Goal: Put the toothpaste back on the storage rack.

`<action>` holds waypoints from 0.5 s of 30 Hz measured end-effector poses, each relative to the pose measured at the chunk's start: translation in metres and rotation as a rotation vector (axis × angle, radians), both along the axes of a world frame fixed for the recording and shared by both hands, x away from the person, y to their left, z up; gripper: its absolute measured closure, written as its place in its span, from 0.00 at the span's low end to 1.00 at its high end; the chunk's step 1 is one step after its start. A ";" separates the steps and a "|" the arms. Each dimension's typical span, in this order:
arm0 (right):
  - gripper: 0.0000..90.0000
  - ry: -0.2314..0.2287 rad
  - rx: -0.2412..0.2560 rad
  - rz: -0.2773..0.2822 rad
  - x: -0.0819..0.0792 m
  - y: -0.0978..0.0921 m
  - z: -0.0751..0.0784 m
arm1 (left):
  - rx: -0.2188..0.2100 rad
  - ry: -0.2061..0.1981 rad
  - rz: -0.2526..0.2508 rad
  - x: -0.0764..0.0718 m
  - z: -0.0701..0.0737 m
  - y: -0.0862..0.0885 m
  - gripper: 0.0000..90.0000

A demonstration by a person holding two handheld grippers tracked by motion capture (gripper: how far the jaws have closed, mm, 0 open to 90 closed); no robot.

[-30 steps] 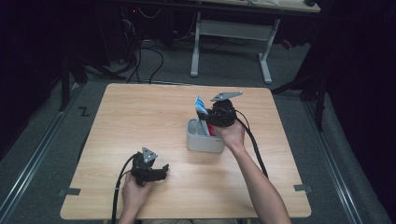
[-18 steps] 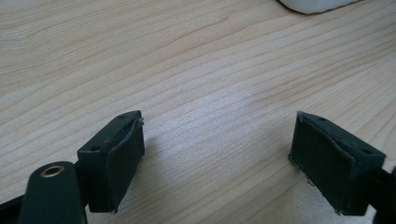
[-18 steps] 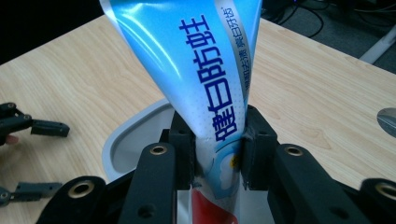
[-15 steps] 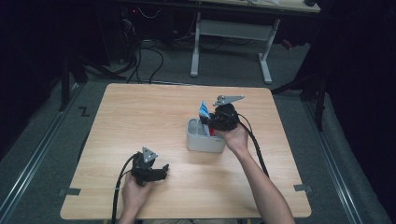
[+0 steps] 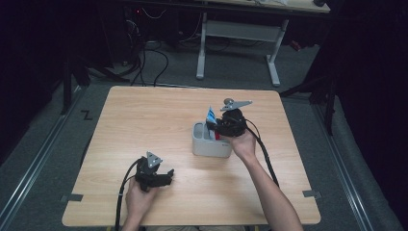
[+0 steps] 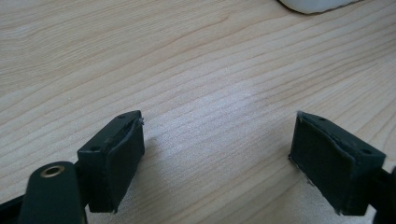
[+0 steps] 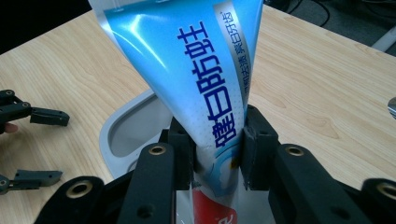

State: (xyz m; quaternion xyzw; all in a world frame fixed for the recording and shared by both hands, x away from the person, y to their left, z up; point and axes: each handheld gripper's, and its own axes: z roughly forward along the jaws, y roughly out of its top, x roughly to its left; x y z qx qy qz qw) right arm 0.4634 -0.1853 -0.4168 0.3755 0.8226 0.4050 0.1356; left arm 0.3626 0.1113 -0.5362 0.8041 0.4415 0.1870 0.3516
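Toothpaste tube (image 7: 196, 79), the only one, stands nearly upright, crimped end up, clamped by the right gripper (image 7: 217, 149) over the single grey holder (image 5: 210, 140) near the table's (image 5: 144, 115) centre. Left gripper (image 6: 217, 154) gapes wide, empty, near the front edge.

A light wooden table (image 5: 144, 120) stands on grey floor (image 5: 48, 144) — dark surroundings, a white-legged desk (image 5: 240, 33) behind.

high view overhead, gripper views near table (image 5: 144, 120)
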 end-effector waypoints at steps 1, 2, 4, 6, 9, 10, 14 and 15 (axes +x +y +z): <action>0.76 0.000 0.001 0.000 0.000 0.000 0.000 | 0.000 0.001 0.000 0.000 0.000 0.000 0.20; 0.76 0.002 0.001 -0.003 -0.001 0.000 0.000 | 0.000 0.001 -0.001 0.000 0.000 0.000 0.20; 0.75 -0.001 0.001 -0.005 -0.001 0.000 0.000 | 0.000 0.000 0.000 0.000 0.000 0.000 0.20; 0.75 -0.003 0.011 -0.006 -0.001 -0.001 -0.001 | 0.000 0.000 0.000 0.000 0.000 0.000 0.20; 0.72 -0.008 0.021 -0.006 -0.001 -0.002 0.000 | 0.000 0.000 0.000 0.000 0.000 0.000 0.20; 0.71 -0.005 0.031 -0.008 -0.001 -0.003 0.000 | 0.000 0.000 0.000 0.000 0.000 0.000 0.20; 0.68 0.002 0.034 -0.011 -0.002 -0.005 -0.001 | 0.000 0.000 0.000 0.000 0.000 0.000 0.20; 0.67 0.006 0.034 -0.011 -0.002 -0.005 -0.002 | 0.000 0.000 0.000 0.000 0.000 0.000 0.20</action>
